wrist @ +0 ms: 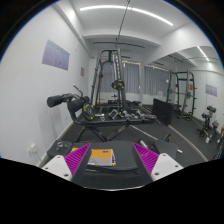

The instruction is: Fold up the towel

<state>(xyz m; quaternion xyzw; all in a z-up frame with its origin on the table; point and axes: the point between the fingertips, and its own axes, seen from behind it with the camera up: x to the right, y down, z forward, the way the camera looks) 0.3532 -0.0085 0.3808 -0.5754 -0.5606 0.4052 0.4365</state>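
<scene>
gripper (112, 158): fingers spread wide, magenta pads (77, 157) facing inward, nothing held between them.
between the fingers: an orange-and-white label (101, 156) on a dark flat surface.
beyond the fingers: a weight bench (105, 122) on the dark floor, a cable rack (110, 75) behind it.
far side: a second rack (183, 92) near the windows.
towel: cannot tell where it is; none shows.

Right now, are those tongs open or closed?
Open. The tongs have a clear gap between their two pink-padded fingers, with a dark bench surface and an orange label showing between them, nothing gripped.
</scene>
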